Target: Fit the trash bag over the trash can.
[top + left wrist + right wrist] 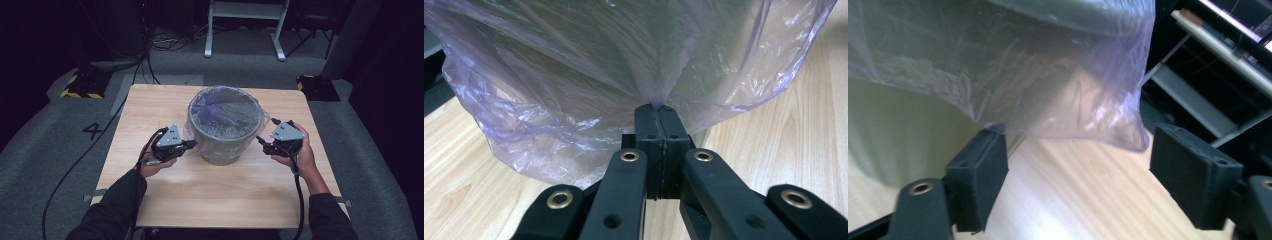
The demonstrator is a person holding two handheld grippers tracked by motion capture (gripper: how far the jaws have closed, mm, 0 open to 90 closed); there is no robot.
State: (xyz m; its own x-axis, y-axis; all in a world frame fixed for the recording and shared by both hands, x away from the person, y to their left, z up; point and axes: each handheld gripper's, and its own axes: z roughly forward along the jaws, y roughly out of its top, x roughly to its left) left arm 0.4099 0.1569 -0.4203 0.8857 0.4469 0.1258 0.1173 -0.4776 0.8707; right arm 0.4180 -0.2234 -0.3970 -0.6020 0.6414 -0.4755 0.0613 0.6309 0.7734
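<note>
Left gripper (658, 111) jaws pinching the plastic bag (624, 65); right gripper (1078, 172) jaws spread below its edge.

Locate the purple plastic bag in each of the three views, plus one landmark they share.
High view: purple plastic bag stretched over the grey bin, centre of the table.
Left gripper view: fills the upper frame; the left gripper is shut on a fold of it.
Right gripper view: hangs across the top, above the open right gripper.
Shared landmark: the light wooden table.
</note>
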